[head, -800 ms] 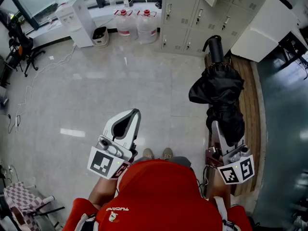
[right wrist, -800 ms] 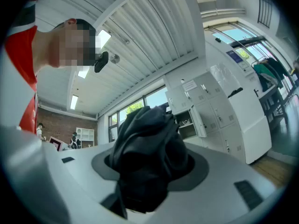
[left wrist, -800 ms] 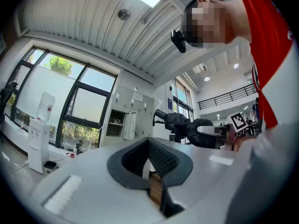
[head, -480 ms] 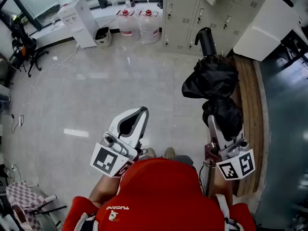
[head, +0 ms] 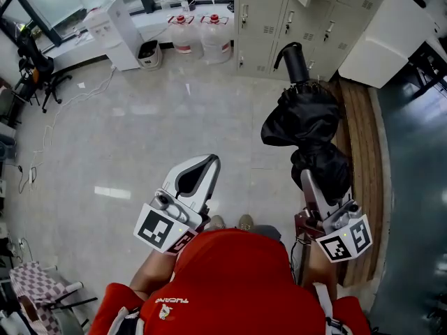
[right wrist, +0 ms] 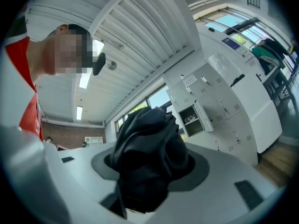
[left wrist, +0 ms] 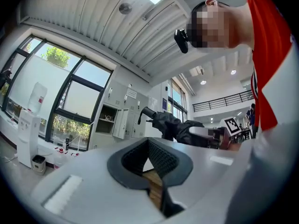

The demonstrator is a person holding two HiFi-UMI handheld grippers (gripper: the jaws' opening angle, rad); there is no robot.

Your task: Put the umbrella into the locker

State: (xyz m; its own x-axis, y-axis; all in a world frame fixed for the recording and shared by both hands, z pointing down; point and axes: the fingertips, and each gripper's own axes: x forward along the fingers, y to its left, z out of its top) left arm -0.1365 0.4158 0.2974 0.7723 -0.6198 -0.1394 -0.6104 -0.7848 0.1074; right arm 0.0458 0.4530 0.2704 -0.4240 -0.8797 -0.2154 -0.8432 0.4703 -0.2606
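My right gripper (head: pixel 311 184) is shut on a black folded umbrella (head: pixel 307 121), which points away from me toward the grey lockers (head: pixel 265 19); its curved handle (head: pixel 293 60) leads. In the right gripper view the umbrella's cloth (right wrist: pixel 147 157) fills the space between the jaws. One locker (right wrist: pixel 189 118) stands open ahead with its door swung out. My left gripper (head: pixel 207 163) hangs over the floor to the left of the umbrella, its jaws together with nothing between them. From the left gripper view the umbrella (left wrist: pixel 180 127) shows to the right, in front of the lockers.
A wooden bench (head: pixel 360 138) runs along the right, under the umbrella. Two water bottles (head: pixel 199 37) and a white dispenser (head: pixel 112 26) stand by the window at the back. A white cabinet (head: pixel 380 40) is at the back right. My feet (head: pixel 227 222) are on pale tiles.
The right gripper has carried the umbrella forward, nearer the lockers, and slightly left. The left gripper has moved forward and a little right. The lockers appear closer.
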